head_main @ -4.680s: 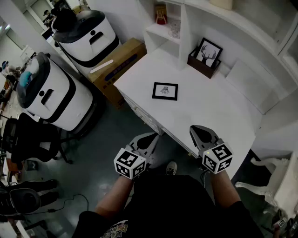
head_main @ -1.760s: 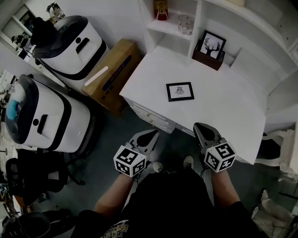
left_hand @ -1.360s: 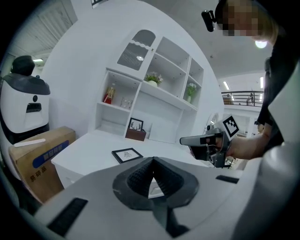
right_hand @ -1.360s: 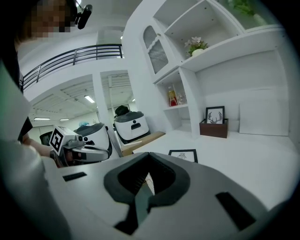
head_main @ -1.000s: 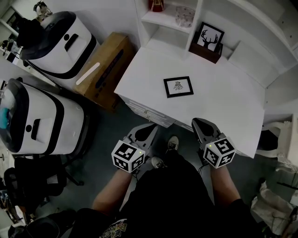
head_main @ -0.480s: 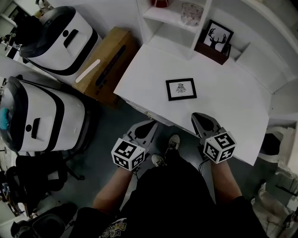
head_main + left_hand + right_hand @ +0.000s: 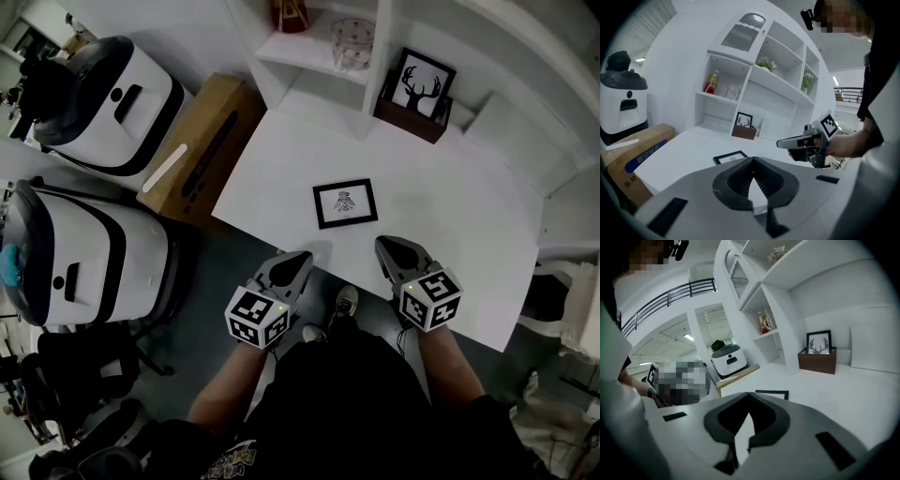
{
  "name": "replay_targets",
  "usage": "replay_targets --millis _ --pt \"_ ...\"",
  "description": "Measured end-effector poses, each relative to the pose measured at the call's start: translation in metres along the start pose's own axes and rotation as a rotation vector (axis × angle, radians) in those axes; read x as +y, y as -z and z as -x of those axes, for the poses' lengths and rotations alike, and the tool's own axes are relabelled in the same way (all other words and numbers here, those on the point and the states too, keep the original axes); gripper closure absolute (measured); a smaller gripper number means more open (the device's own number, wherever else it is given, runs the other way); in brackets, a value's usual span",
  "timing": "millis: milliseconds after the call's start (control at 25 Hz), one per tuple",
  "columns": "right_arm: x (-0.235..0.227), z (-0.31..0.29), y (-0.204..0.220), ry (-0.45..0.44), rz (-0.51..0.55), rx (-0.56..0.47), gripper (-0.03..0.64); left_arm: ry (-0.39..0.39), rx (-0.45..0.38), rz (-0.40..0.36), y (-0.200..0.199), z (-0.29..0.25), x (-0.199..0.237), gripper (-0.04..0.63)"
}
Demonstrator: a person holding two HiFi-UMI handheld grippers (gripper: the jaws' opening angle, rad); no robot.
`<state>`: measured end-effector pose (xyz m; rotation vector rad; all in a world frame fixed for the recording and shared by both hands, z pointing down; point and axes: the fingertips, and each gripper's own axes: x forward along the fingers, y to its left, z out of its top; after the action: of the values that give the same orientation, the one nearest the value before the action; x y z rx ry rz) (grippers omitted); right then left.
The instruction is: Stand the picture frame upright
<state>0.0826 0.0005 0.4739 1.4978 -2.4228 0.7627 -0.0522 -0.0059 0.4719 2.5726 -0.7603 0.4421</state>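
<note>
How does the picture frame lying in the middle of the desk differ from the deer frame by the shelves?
The flat frame lies face up on the desk; the deer frame stands upright in a brown wooden box. The flat frame shows a small dark figure, while the deer frame shows an antlered head. The flat frame sits mid-desk, and the deer frame is at the back. Both have black borders around white pictures.

Black short-sleeved shirt (image 7: 347, 403), pale print at the hem. Light shoes (image 7: 345, 302). Grey wedge-shaped left tongs (image 7: 298, 255) and right tongs (image 7: 382, 242), black-lined inside, each bearing a white cube (image 7: 258, 319) with black square markers.
</note>
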Motion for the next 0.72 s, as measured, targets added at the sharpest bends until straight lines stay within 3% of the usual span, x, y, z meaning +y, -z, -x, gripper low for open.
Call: replay_targets --millis 200,480,720 --pt "-0.021 -0.013 0.004 -0.021 0.001 0.024 0.614 -0.022 0.007 -0.004 -0.007 -0.023 0.006 0.591" --pt "-0.049 -0.023 0.005 0.016 -0.034 0.034 0.612 -0.028 0.047 0.000 -0.008 -0.041 0.012 0.591" --pt "-0.065 -0.036 0.010 0.063 -0.060 0.046 0.612 0.015 0.067 -0.005 -0.009 -0.058 0.021 0.591"
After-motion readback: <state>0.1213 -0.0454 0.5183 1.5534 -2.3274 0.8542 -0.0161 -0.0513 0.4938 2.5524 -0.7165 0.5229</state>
